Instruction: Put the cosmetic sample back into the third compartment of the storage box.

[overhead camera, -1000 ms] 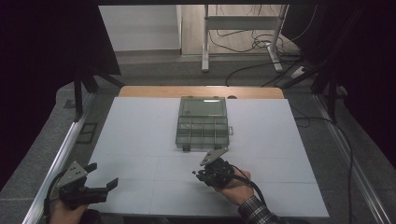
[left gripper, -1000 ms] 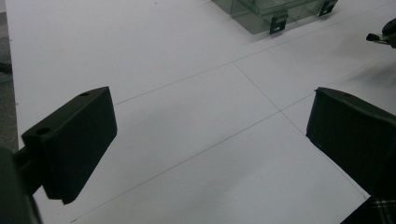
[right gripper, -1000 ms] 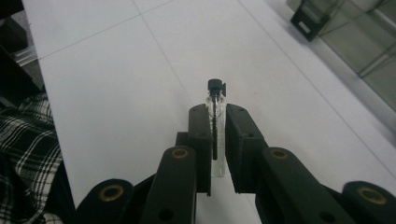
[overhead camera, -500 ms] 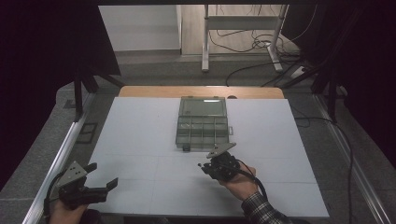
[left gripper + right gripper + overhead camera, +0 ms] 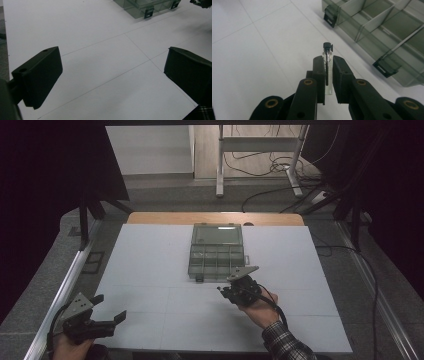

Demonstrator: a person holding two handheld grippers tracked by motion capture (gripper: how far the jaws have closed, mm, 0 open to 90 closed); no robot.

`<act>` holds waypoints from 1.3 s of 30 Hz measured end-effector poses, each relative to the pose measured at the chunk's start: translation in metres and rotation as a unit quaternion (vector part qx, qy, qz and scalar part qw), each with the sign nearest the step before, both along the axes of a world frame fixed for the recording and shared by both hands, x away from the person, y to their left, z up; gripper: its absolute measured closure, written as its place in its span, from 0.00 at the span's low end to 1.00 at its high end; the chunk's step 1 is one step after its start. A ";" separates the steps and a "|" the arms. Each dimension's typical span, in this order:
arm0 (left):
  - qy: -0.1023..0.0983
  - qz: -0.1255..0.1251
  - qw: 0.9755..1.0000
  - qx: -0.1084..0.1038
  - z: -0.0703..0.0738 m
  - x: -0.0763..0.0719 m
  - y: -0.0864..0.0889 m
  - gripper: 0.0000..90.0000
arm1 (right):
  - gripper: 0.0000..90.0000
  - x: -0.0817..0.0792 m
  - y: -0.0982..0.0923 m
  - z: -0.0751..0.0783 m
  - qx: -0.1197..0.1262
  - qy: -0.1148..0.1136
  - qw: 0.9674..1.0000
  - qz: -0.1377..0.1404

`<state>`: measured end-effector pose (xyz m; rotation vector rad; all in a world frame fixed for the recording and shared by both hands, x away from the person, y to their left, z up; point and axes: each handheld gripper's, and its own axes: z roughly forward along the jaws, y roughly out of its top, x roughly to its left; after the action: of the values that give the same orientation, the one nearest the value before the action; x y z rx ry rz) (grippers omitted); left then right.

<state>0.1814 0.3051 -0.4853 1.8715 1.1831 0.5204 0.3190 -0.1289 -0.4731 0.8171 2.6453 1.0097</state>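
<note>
Right gripper view: hand-held gripper (image 5: 327, 72) pinches vial (image 5: 327, 53).

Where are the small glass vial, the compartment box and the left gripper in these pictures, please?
glass vial (image 5: 327, 53): right gripper view, clear neck below its black cap.
compartment box (image 5: 216, 261): high view, a divider.
left gripper (image 5: 109, 311): high view, between its open jaws.

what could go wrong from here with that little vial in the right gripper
1. The right gripper pinches the thin glass vial between its two black jaws; it looks fragile, so squeezing harder might crack it, and a looser grip might let it slip.
2. The compartment box sits close by with narrow divided cells; the vial could catch on a divider or the front latch if lowered carelessly.
3. The left gripper is open and far off, so it likely could not steady the box.
</note>
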 end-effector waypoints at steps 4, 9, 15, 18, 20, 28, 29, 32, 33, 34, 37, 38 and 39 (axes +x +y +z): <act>0.000 0.000 1.000 0.000 0.000 0.000 0.000 0.02 | 0.90 0.005 -0.001 0.001 0.002 -0.003 1.000 -0.006; 0.000 0.000 1.000 0.000 0.000 0.000 0.000 0.02 | 0.90 0.013 -0.001 0.003 0.003 -0.007 1.000 -0.012; 0.000 0.000 1.000 0.000 0.000 0.000 0.000 0.02 | 0.90 0.022 0.001 0.004 0.002 -0.012 1.000 -0.020; 0.000 0.001 1.000 0.000 0.000 0.000 0.000 0.02 | 0.90 0.028 0.002 0.005 0.001 -0.016 1.000 -0.026; 0.000 0.001 1.000 0.001 0.000 0.000 0.000 0.02 | 0.90 0.032 0.002 0.005 0.002 -0.019 0.999 -0.029; 0.000 0.001 1.000 0.001 0.000 0.000 0.000 0.02 | 0.90 0.044 0.003 0.005 0.003 -0.020 0.999 -0.041; 0.000 0.001 1.000 0.001 0.000 0.000 0.000 0.02 | 0.90 0.046 0.003 0.005 0.003 -0.022 0.999 -0.042; 0.000 0.002 1.000 0.001 0.000 0.000 0.000 0.02 | 0.90 0.050 0.004 0.005 0.004 -0.022 0.999 -0.045; 0.001 0.002 1.000 0.000 0.000 0.000 0.000 0.02 | 0.90 0.052 0.004 0.006 0.003 -0.023 0.999 -0.045; 0.001 0.002 1.000 0.000 0.000 0.000 0.000 0.02 | 0.90 0.054 0.005 0.006 0.005 -0.021 0.999 -0.047; 0.001 0.002 1.000 0.000 0.000 0.000 0.000 0.02 | 0.90 0.059 0.005 0.005 0.007 -0.021 0.998 -0.052; 0.001 0.002 1.000 -0.001 0.000 0.000 0.000 0.02 | 0.90 0.061 0.004 0.005 0.006 -0.022 0.998 -0.052; 0.001 0.002 1.000 -0.001 0.000 0.000 0.000 0.02 | 0.90 0.063 0.005 0.005 0.008 -0.021 0.998 -0.054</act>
<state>0.1816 0.3053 -0.4856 1.8687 1.1885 0.5203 0.3816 -0.1242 -0.4684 0.9205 2.5305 1.0103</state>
